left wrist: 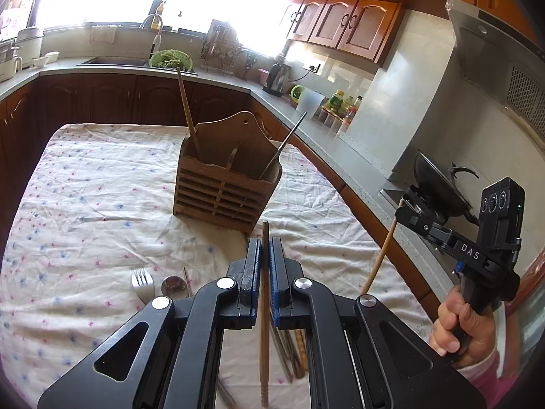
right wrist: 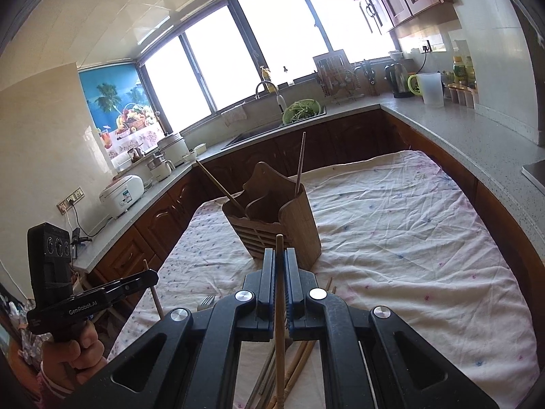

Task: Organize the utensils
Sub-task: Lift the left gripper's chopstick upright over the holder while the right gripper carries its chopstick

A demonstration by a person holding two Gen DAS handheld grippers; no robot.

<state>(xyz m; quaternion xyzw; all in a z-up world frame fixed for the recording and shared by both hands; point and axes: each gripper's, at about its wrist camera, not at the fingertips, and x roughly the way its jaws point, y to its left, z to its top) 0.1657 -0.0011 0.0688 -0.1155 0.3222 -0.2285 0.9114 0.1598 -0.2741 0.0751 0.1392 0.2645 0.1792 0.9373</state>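
A slatted wooden utensil holder (left wrist: 224,184) (right wrist: 276,225) stands on the cloth-covered table, with a wooden chopstick (left wrist: 186,109) and a metal one (left wrist: 284,146) leaning in it. My left gripper (left wrist: 265,248) is shut on a wooden chopstick (left wrist: 264,323), held above the table in front of the holder. My right gripper (right wrist: 280,262) is shut on another wooden chopstick (right wrist: 280,323); it also shows at the right in the left wrist view as the right gripper (left wrist: 403,206). A fork (left wrist: 143,284), a spoon (left wrist: 173,286) and several loose chopsticks (right wrist: 299,364) lie on the cloth below.
A floral tablecloth (left wrist: 85,211) covers the table. Grey counters with dark cabinets (left wrist: 112,99) wrap around it, carrying a sink, a green colander (left wrist: 171,59), a kettle (left wrist: 277,78), bottles and a rice cooker (right wrist: 122,194). A wok (left wrist: 439,187) sits on the stove at right.
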